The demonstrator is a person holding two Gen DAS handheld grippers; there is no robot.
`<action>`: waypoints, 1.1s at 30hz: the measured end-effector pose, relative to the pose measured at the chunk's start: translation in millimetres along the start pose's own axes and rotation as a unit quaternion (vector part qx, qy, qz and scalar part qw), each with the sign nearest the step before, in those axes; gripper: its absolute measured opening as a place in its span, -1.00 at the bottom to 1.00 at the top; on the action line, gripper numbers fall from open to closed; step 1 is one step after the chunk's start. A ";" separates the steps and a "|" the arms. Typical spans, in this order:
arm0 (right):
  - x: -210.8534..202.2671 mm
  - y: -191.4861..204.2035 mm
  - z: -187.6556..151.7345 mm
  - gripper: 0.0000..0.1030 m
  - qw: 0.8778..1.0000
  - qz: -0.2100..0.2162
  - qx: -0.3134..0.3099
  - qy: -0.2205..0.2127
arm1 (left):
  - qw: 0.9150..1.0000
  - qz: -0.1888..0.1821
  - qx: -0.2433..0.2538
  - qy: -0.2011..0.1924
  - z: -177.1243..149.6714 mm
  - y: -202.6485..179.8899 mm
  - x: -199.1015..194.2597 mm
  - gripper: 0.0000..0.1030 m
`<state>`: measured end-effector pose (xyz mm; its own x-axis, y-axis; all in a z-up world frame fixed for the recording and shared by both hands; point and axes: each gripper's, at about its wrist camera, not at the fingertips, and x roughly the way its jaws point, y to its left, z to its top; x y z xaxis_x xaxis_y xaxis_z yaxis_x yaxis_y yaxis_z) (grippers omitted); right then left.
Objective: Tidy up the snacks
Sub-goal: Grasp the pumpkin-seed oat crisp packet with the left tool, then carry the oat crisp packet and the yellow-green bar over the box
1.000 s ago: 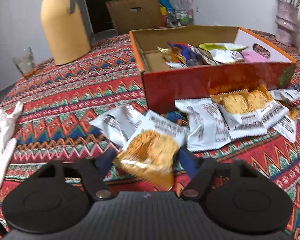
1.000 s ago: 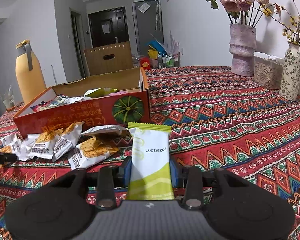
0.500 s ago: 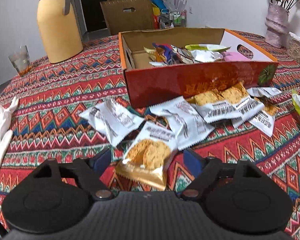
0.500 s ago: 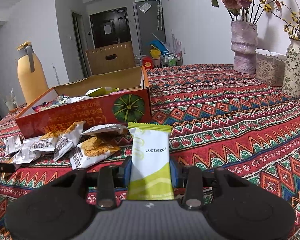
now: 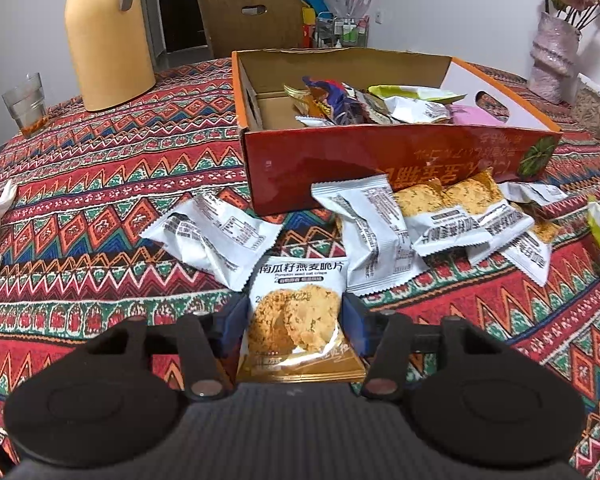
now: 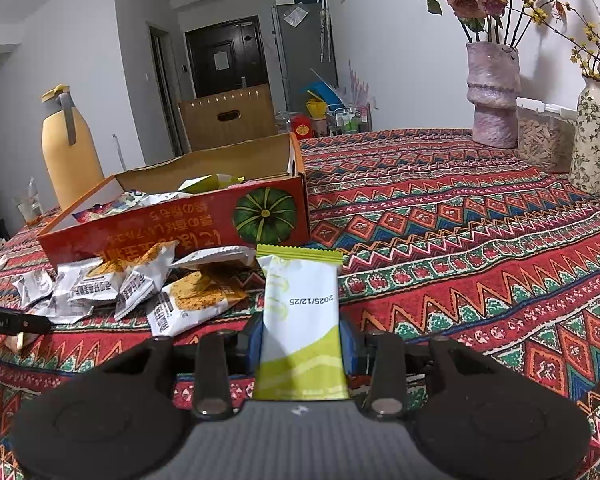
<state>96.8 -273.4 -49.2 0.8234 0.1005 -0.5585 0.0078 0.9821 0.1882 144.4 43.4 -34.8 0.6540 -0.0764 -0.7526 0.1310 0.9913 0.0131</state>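
The left hand-held gripper [image 5: 296, 320] pointed steeply down, just short of the red-and-orange open cardboard box [image 5: 380, 160]; its blue pads had just been closing and pressed a white-and-gold crisp packet [image 5: 296, 312]. The right hand-held gripper [image 6: 302, 340] stood clamped on a white-and-green snack packet [image 6: 302, 320], near that box's corner.

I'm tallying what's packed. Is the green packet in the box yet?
Out. The green packet stands clamped in the right gripper above the tablecloth, in front of the box.
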 end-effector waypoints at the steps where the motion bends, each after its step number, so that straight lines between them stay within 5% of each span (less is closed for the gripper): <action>1: -0.5 0.4 -0.4 -0.29 1.000 0.001 0.000 0.000 | 1.000 0.000 -0.001 -0.001 -1.7 -0.5 -1.4 -0.02; 15: -15.0 6.9 2.3 -0.29 1.000 0.016 -0.008 -0.020 | 0.998 0.013 -0.022 -0.055 -11.0 -9.0 -45.5 -0.05; 33: -2.5 35.2 63.4 -0.29 0.994 0.037 -0.047 -0.089 | 0.988 0.001 -0.049 -0.149 54.6 -33.9 -66.9 -0.05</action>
<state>131.0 -249.2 10.0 0.9074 0.1514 -0.3920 -0.1024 0.9844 0.1431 136.9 9.1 51.0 0.8466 -0.0884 -0.5248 0.0664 0.9960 -0.0605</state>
